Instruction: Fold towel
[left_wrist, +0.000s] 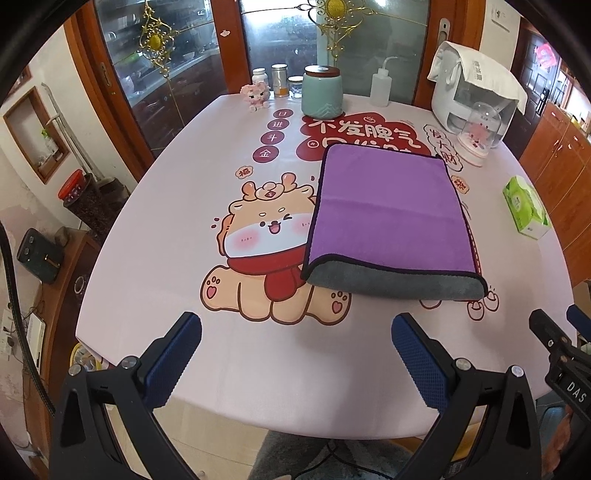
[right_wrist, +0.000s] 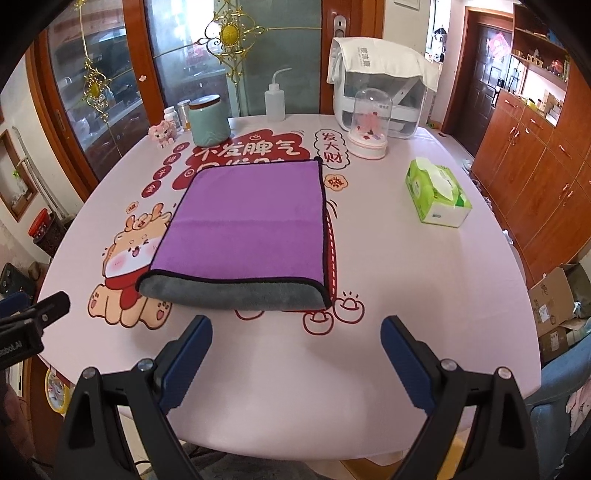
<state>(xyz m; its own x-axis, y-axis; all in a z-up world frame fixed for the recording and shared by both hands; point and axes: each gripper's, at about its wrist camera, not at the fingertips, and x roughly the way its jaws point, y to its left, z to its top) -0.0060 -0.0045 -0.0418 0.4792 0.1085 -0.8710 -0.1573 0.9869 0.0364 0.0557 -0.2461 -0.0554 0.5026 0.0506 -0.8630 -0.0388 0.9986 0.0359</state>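
Observation:
A purple towel (left_wrist: 391, 206) with a grey underside lies folded flat on the pink printed table (left_wrist: 166, 236); its grey folded edge faces me. It also shows in the right wrist view (right_wrist: 251, 221). My left gripper (left_wrist: 295, 332) is open and empty, held above the table's near edge, short of the towel and to its left. My right gripper (right_wrist: 295, 332) is open and empty, just in front of the towel's near right corner. The right gripper shows at the right edge of the left wrist view (left_wrist: 561, 343).
A green tissue box (right_wrist: 437, 192) lies right of the towel. At the back stand a celadon jar (right_wrist: 208, 120), a squeeze bottle (right_wrist: 275, 98), small jars (left_wrist: 279, 79), a pink toy (right_wrist: 161, 134), a glass dome (right_wrist: 369, 123) and a white appliance (right_wrist: 384, 88). Wooden cabinets (right_wrist: 535, 166) stand right.

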